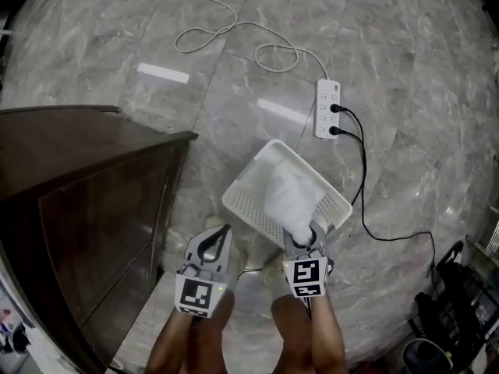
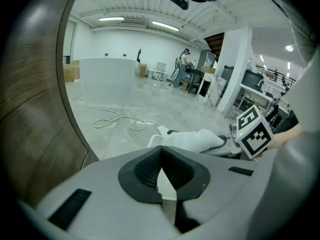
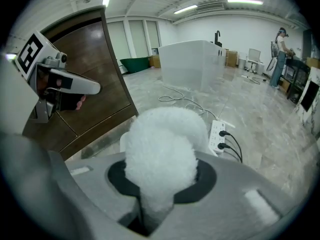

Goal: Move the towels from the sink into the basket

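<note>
A fluffy white towel [image 1: 285,195] hangs from my right gripper [image 1: 306,238], which is shut on its near end; the rest of it lies down into the white slotted basket [image 1: 251,211] on the floor. In the right gripper view the towel [image 3: 161,151] bulges up between the jaws and fills the middle. My left gripper [image 1: 214,238] hangs just left of the basket's near corner, jaws shut with nothing in them. From the left gripper view the pads [image 2: 150,170] meet at their tips, with the towel [image 2: 196,138] and right gripper [image 2: 223,143] beyond. No sink is in view.
A dark brown wooden cabinet [image 1: 86,201] stands close on the left. A white power strip [image 1: 327,109] with black plugs and trailing cables lies beyond the basket on the grey marble floor. Black equipment [image 1: 456,302] sits at the lower right.
</note>
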`<state>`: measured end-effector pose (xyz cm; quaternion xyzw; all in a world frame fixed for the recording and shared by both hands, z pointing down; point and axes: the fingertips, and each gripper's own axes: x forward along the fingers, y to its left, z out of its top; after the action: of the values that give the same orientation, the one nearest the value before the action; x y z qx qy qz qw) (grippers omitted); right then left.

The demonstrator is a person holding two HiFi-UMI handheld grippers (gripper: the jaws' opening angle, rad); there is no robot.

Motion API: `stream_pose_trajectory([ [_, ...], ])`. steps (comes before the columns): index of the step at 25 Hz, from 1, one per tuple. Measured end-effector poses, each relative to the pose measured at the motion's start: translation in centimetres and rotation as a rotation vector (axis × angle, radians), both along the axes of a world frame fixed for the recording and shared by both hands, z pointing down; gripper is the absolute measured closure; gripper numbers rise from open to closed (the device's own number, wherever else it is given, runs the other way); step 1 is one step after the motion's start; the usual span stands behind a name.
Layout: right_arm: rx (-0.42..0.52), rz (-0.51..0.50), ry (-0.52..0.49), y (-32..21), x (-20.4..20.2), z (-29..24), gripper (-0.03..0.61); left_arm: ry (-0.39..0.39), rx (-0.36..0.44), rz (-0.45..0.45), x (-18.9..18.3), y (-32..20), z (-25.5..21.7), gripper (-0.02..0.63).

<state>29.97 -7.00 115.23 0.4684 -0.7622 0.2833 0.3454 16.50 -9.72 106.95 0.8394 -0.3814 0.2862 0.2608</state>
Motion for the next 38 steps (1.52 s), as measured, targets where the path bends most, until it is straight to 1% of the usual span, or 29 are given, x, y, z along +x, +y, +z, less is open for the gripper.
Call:
stream_pose_trajectory([
  [2, -0.033, 0.007, -0.012, 0.4, 0.1, 0.8, 0.447, -0.002, -0.003, 0.009, 0.1, 0.3, 0.4, 0.604],
  [3, -0.061, 0.014, -0.021, 0.6, 0.1, 1.3, 0.418, 0.000, -0.008, 0.005, 0.1, 0.4, 0.4, 0.604],
  [4, -0.089, 0.025, -0.031, 0.9, 0.1, 1.8, 0.354, 0.002, -0.016, -0.004, 0.1, 0.4, 0.4, 0.604],
  [5, -0.107, 0.040, -0.037, 1.1, 0.1, 2.2, 0.265, 0.005, -0.027, -0.017, 0.0, 0.4, 0.4, 0.604],
  [6, -0.108, 0.057, -0.036, 1.1, 0.3, 2.4, 0.217, 0.006, -0.031, -0.023, 0.0, 0.4, 0.3, 0.604],
  [8, -0.081, 0.083, -0.018, 1.1, 0.9, 2.3, 0.194, -0.001, -0.010, 0.006, -0.1, 0.5, 0.5, 0.604],
  [9, -0.071, 0.088, -0.012, 1.1, 1.1, 2.2, 0.192, -0.002, -0.009, 0.008, -0.1, 0.5, 0.5, 0.604],
  [12, -0.064, 0.090, -0.016, 1.2, 1.1, 2.1, 0.192, 0.011, -0.038, -0.035, 0.3, 0.3, 0.1, 0.604],
  [14, -0.058, 0.090, -0.015, 1.2, 1.1, 2.0, 0.192, 0.013, -0.037, -0.035, 0.5, 0.4, 0.0, 0.604],
  [18, -0.044, 0.083, -0.015, 1.0, 1.1, 0.8, 0.192, 0.005, -0.012, -0.007, 0.6, 0.4, -0.9, 0.604],
  [22, -0.025, 0.075, -0.029, 0.2, 0.9, -2.1, 0.192, 0.003, 0.018, 0.006, 0.7, -0.2, -3.6, 0.604],
  [25, 0.001, 0.067, -0.028, -0.6, 1.0, -5.1, 0.193, 0.013, 0.024, -0.019, 1.0, -1.3, -6.7, 0.604],
  [28, 0.019, 0.074, -0.049, -1.4, 0.8, -9.0, 0.195, 0.014, 0.072, 0.007, 1.3, -2.2, -10.3, 0.604],
  [33, 0.096, 0.101, -0.045, -3.5, 1.6, -16.9, 0.250, 0.004, 0.180, 0.076, 2.0, -3.6, -16.6, 0.604],
  [38, 0.176, 0.143, -0.064, -5.2, 2.4, -25.7, 0.307, 0.018, 0.242, 0.085, 2.9, -4.9, -24.2, 0.604],
])
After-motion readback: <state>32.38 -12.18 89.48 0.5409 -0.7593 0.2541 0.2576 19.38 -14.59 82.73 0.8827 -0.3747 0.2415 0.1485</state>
